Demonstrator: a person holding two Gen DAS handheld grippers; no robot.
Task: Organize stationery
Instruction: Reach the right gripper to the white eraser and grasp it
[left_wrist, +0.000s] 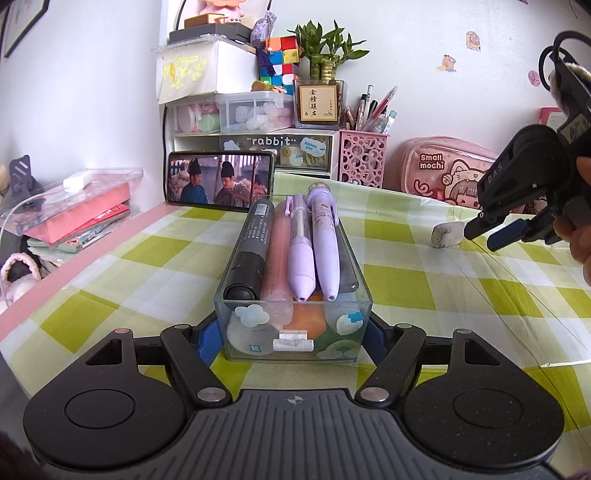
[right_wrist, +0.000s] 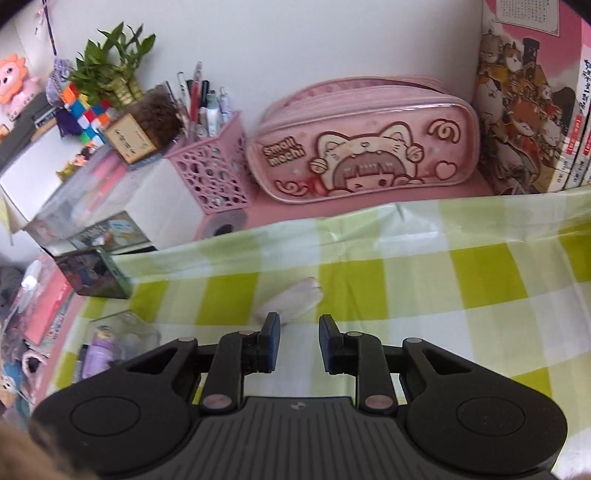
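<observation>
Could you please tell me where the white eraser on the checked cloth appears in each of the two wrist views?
Left wrist view: the eraser lies at mid right, just before the right claw.
Right wrist view: the eraser is at centre, just beyond the fingertips.
Shared landmark: the pink pencil case behind it.

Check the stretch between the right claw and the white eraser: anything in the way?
Nothing: in the right wrist view only bare checked tablecloth separates the open right claw from the eraser.
</observation>
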